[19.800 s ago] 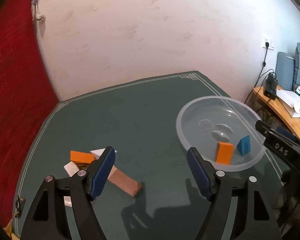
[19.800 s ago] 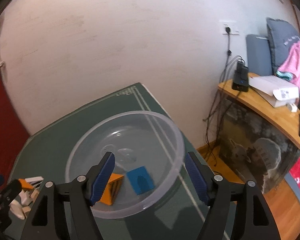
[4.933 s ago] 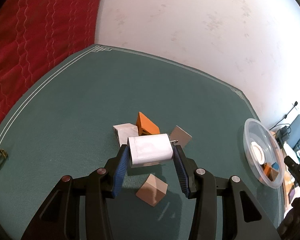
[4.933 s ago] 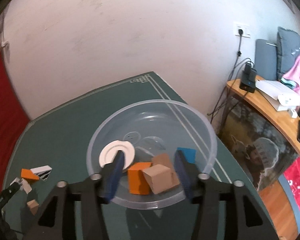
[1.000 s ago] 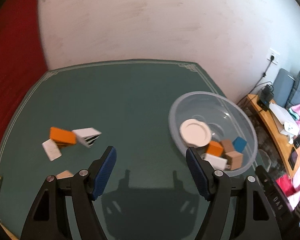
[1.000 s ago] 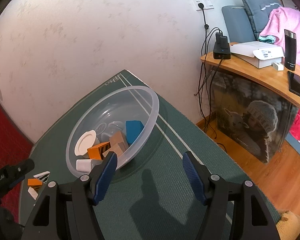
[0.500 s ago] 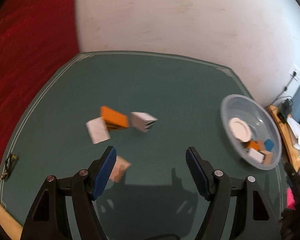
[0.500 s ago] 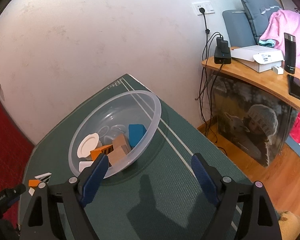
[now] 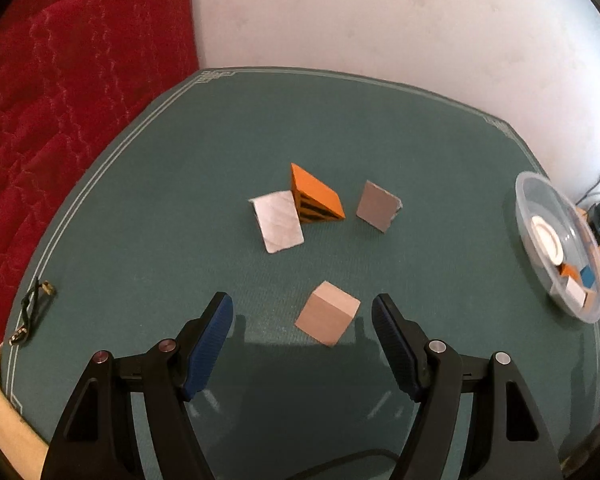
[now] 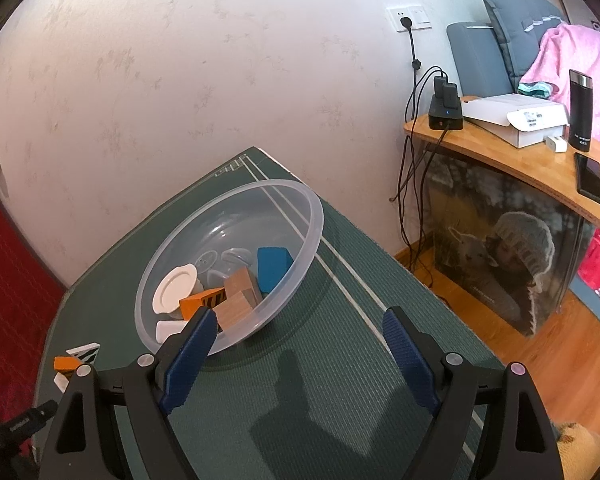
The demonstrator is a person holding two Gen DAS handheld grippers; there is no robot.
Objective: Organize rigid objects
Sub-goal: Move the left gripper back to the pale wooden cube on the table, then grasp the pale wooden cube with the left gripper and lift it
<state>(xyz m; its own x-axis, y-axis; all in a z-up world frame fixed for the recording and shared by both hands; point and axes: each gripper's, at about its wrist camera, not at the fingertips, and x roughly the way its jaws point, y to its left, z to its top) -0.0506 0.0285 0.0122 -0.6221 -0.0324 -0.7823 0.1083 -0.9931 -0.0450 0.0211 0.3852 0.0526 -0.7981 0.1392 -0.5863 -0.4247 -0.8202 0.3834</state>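
Observation:
My left gripper (image 9: 302,316) is open above the green table, with a tan wooden cube (image 9: 327,318) lying between and just beyond its fingertips, untouched. Farther off lie a white block (image 9: 278,222), an orange striped wedge (image 9: 314,200) leaning on it, and a grey-white wedge (image 9: 377,207). The clear plastic bowl (image 9: 540,216) sits at the far right. In the right wrist view my right gripper (image 10: 296,334) is open and empty, near the bowl (image 10: 300,200), which holds a white disc (image 10: 176,288), an orange striped block (image 10: 202,300), tan blocks (image 10: 236,304), a blue block (image 10: 274,262) and a white piece (image 10: 168,328).
A red quilted cover (image 9: 60,100) borders the table on the left. A small dark clip (image 9: 32,312) lies at the table's left edge. Right of the table stands a wooden side shelf (image 10: 512,160) with a charger, a box, a flask and a phone.
My left gripper has swung left from the bowl and dropped toward the loose blocks, so the tan cube now sits between its fingers. The right gripper's jaws stand wider than a second ago.

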